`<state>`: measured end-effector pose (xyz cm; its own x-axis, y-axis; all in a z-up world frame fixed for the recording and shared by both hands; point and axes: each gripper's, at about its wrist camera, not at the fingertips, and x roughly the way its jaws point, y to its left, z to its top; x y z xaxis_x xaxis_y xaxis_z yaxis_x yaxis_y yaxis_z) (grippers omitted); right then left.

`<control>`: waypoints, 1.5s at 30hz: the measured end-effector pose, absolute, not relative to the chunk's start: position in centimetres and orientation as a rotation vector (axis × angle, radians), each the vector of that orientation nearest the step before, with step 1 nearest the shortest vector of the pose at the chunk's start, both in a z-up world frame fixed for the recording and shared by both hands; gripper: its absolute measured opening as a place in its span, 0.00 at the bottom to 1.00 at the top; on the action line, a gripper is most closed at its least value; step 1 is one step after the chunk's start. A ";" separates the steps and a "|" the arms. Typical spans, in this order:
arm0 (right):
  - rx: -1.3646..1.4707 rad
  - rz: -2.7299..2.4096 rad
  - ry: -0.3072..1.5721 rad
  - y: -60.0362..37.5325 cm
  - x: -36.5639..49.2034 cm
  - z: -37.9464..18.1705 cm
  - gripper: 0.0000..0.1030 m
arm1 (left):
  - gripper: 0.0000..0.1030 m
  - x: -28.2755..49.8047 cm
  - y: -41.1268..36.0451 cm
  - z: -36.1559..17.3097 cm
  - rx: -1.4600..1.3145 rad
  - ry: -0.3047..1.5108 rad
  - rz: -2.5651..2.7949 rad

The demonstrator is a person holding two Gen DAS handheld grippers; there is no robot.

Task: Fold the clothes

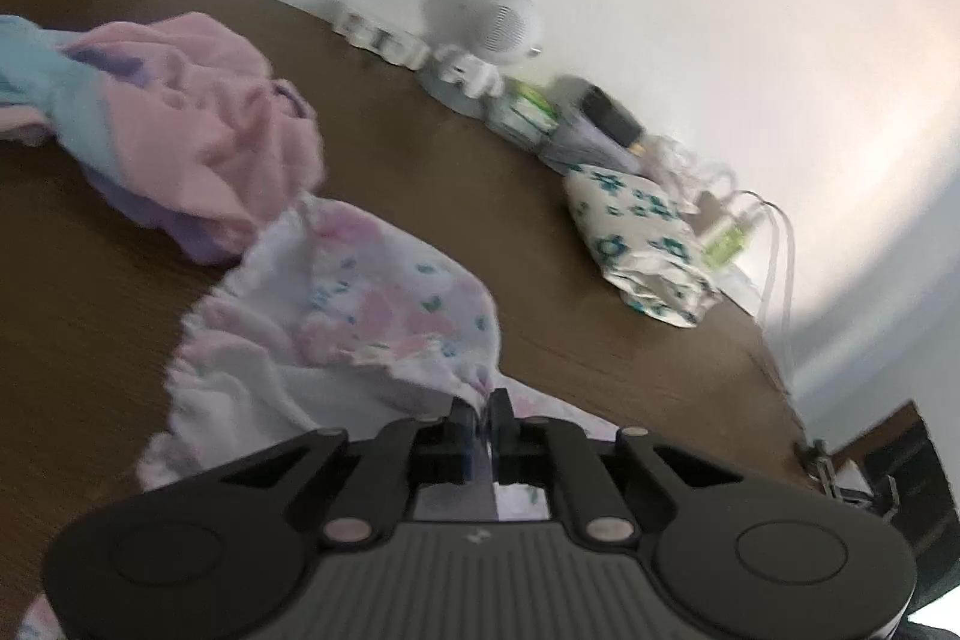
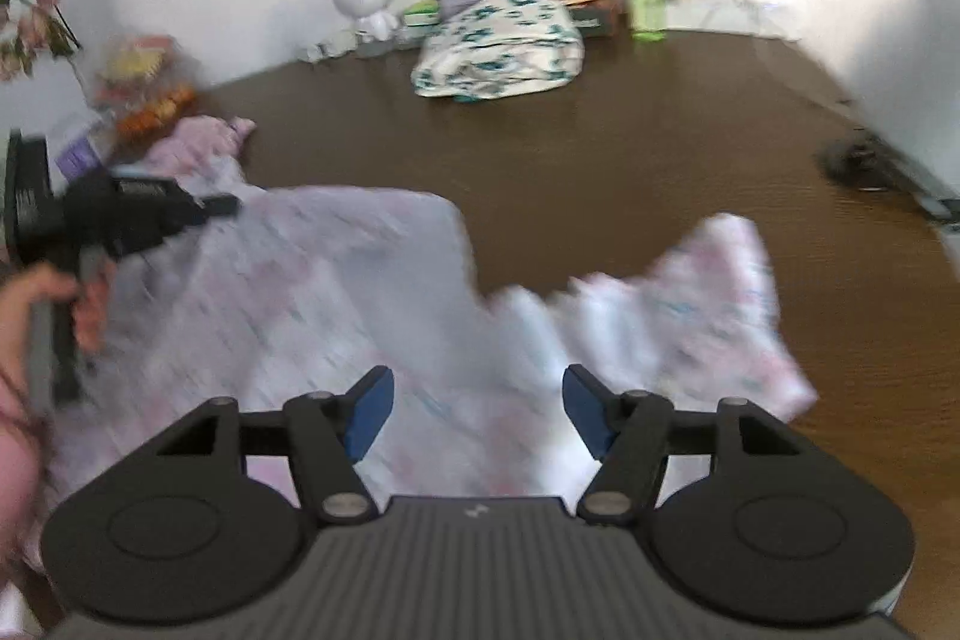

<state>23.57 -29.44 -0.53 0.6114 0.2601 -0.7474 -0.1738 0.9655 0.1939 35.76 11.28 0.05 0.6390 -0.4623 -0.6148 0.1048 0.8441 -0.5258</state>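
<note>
Lying rumpled across the near middle of the brown tabletop (image 2: 600,148), the white floral garment (image 2: 336,292) is pinched at a gathered edge by the left tongs (image 1: 485,409), while the right tongs (image 2: 478,409) are held apart above it with nothing between the pads. Since only one edge is held, the cloth could be dragged askew into the pink clothes pile (image 1: 198,142) at the far left. A crooked fold could result if the loose right flap is not caught squarely.

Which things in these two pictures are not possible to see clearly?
- Right wrist view: the floral garment is motion-blurred; its print is unreadable.
- Left wrist view: the left gripper body covers the garment's near part.
- Left wrist view: the small white items by the wall are too blurred to identify.
</note>
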 end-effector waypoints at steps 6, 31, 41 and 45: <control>0.135 0.098 0.856 -35.1 20.6 -0.2 0.74 | 0.55 34.2 12.3 1.6 -0.493 0.819 -0.419; 0.304 0.105 0.889 -38.8 19.5 -2.2 0.36 | 0.40 27.6 8.4 1.4 -0.214 0.859 -0.494; 0.392 0.099 0.869 -39.1 23.7 -2.9 0.09 | 0.41 27.1 8.4 1.4 -0.203 0.842 -0.495; 0.474 0.071 0.844 -40.4 23.4 -3.1 0.02 | 0.41 27.1 8.7 1.3 -0.219 0.839 -0.503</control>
